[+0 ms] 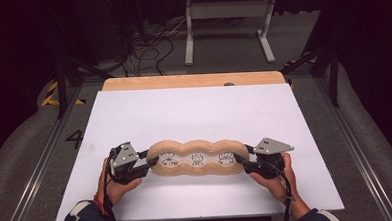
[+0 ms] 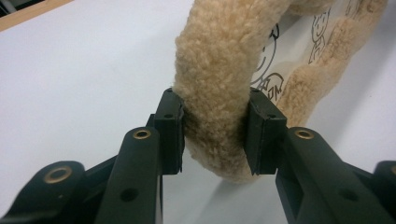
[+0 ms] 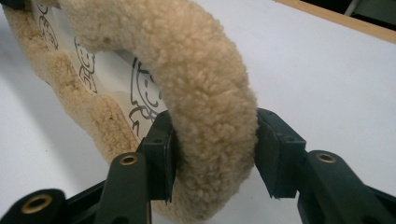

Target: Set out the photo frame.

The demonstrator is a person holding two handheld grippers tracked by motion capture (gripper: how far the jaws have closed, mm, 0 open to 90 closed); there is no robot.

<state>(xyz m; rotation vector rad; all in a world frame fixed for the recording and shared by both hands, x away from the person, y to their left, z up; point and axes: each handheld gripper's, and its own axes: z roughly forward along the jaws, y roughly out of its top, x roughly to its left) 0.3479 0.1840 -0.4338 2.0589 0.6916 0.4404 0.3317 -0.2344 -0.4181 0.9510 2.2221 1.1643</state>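
A long tan fleece mat (image 1: 197, 157) with a fluffy rim and a white middle printed with cartoon figures lies across the near part of the white table (image 1: 194, 115). My left gripper (image 1: 148, 160) is shut on the mat's left end, its jaws pinching the fluffy rim (image 2: 217, 126). My right gripper (image 1: 241, 158) is shut on the right end, the rim (image 3: 212, 140) squeezed between its jaws. Both ends look lifted a little off the table. A hand holds each gripper from the near edge.
The white sheet covers a wooden board (image 1: 192, 80) whose far strip shows. Beyond the table stand a white metal frame (image 1: 228, 26) and loose cables (image 1: 146, 47) on the floor. Rails (image 1: 356, 148) run along both sides.
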